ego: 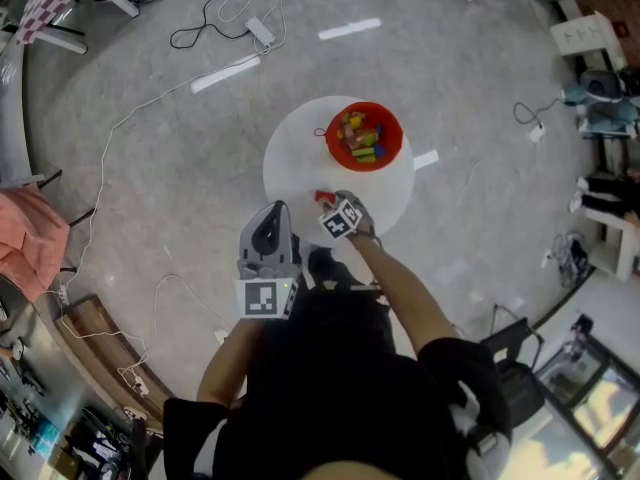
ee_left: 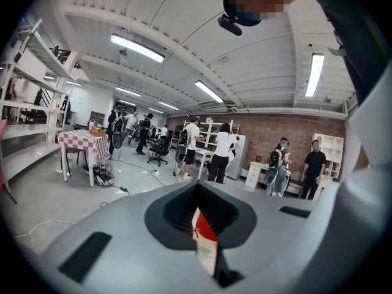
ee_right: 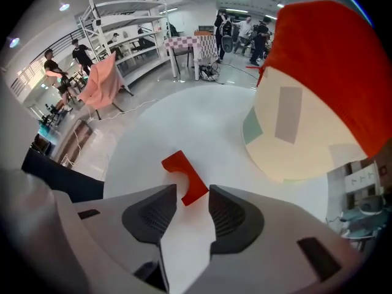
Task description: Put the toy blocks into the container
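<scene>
On the table [ee_right: 184, 118], the right gripper [ee_right: 193, 193], jaws parted, straddles a red arched block [ee_right: 182, 171].

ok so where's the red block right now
The red block lies on the white table near its front edge, below the red container in the head view, just at the tips of the open right gripper.

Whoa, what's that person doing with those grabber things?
A person is collecting toy blocks in the red bowl on the white table; several already lie inside. The right gripper, open, points down over a red block on the table, not gripping it. The left gripper waits empty near the table's edge.
</scene>
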A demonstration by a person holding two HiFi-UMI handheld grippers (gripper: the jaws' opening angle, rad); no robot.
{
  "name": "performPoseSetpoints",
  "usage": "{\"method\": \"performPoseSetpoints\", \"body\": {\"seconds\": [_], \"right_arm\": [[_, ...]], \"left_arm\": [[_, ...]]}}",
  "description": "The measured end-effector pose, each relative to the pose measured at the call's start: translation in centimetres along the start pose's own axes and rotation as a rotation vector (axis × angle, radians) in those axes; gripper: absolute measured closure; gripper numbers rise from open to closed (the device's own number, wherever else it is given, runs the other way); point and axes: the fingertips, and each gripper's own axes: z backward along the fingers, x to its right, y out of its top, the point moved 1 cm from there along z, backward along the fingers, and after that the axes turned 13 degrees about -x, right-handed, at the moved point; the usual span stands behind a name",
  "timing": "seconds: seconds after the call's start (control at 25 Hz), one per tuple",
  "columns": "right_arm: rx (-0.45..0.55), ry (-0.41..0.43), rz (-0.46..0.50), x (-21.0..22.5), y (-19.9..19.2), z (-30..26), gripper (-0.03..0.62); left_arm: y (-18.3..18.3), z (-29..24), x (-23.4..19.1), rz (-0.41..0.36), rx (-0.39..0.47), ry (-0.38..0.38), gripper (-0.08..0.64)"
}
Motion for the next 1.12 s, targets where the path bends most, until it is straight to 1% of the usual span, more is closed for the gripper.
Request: {"method": "performPoseSetpoints", "body": {"seconds": [0.04, 0.08, 0.2, 0.28, 0.32, 0.36, 0.4, 0.52, 0.64, 0.8, 0.88, 0.96, 1.04, 1.12], "right_arm": [[-0.003, -0.007, -0.009, 0.2, 0.1, -0.2, 0.457], [-0.004, -0.012, -0.018, 0.3, 0.1, -0.3, 0.469], [0.013, -0.006, -0.027, 0.4, 0.5, 0.3, 0.471], [0.047, -0.001, -0.018, 0.3, 1.1, 1.7, 0.474], [0.077, -0.005, -0.012, 0.3, 1.7, 2.9, 0.479], [0.116, -0.012, -0.008, 0.4, 2.3, 4.4, 0.513], [0.161, -0.020, -0.008, 0.6, 2.9, 6.0, 0.529], [0.290, -0.029, -0.021, 1.2, 4.6, 11.1, 0.532], [0.403, -0.062, -0.047, 2.5, 5.5, 16.1, 0.532], [0.570, -0.102, -0.146, 5.5, 6.6, 22.7, 0.532], [0.623, -0.134, -0.210, 7.9, 6.7, 24.5, 0.532], [0.618, -0.166, -0.275, 10.5, 6.5, 24.5, 0.532], [0.554, -0.179, -0.334, 12.7, 5.9, 22.7, 0.532], [0.472, -0.165, -0.387, 14.2, 5.3, 20.4, 0.532]], "left_arm": [[0.0, -0.1, -0.1, -0.002, -0.003, 0.000, 0.569], [-0.1, -0.1, -0.3, -0.003, -0.007, 0.001, 0.569], [-0.2, -0.3, -0.4, 0.010, -0.012, 0.002, 0.569], [0.0, -0.3, -0.4, 0.015, -0.004, 0.000, 0.569], [0.2, -0.4, -0.4, 0.011, 0.001, 0.000, 0.569], [0.3, -0.4, -0.4, 0.009, 0.004, -0.001, 0.569], [0.3, -0.5, -0.4, 0.009, 0.004, -0.003, 0.569], [0.6, -0.7, -0.3, 0.006, 0.006, -0.008, 0.569], [1.2, -0.6, 0.2, -0.004, 0.025, -0.018, 0.569], [1.8, -0.8, 0.8, -0.022, 0.037, -0.031, 0.569], [2.0, -0.9, 1.1, -0.021, 0.039, -0.037, 0.569], [2.0, -0.9, 1.5, -0.020, 0.035, -0.045, 0.569], [2.0, -0.9, 1.9, -0.029, 0.033, -0.054, 0.569], [1.9, -0.9, 2.3, -0.044, 0.036, -0.065, 0.569]]}}
